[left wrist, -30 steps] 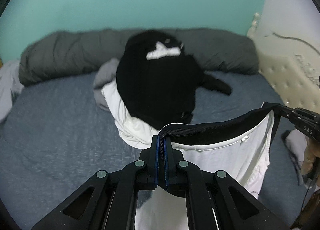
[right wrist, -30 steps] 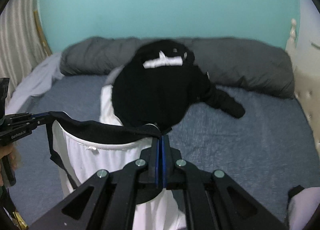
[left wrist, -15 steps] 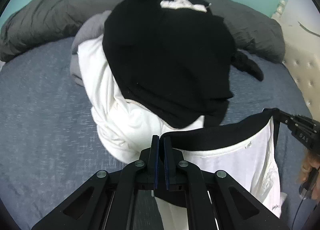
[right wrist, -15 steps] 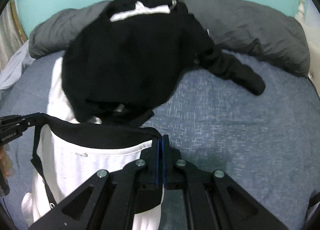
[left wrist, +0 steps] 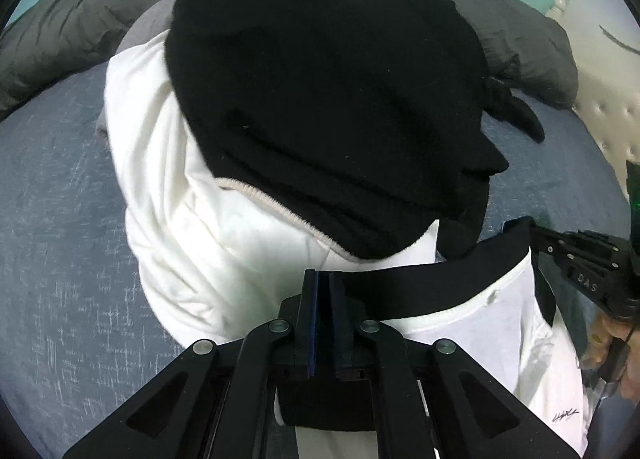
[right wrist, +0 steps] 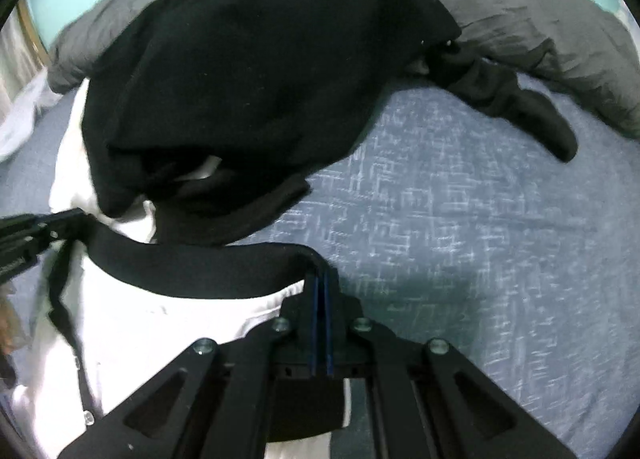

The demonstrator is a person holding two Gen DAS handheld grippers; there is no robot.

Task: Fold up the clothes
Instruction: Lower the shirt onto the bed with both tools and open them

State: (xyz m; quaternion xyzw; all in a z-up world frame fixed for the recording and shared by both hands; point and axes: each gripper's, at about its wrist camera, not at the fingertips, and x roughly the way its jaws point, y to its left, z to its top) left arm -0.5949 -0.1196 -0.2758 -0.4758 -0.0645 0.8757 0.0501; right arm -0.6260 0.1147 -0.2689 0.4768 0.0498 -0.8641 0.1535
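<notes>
Both grippers lowered nearer clothes pile [left wrist: 320, 107], waistband [left wrist: 420, 287] pinched taut

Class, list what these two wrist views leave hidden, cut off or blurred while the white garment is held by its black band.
- White garment: lower part cut off by the left view's edge and hidden behind the left tongs.
- White clothes in the pile: mostly hidden under the black top.
- Right tongs: pinched cloth hidden between the jaws.
- Bedsheet: blurred in the right view.
</notes>
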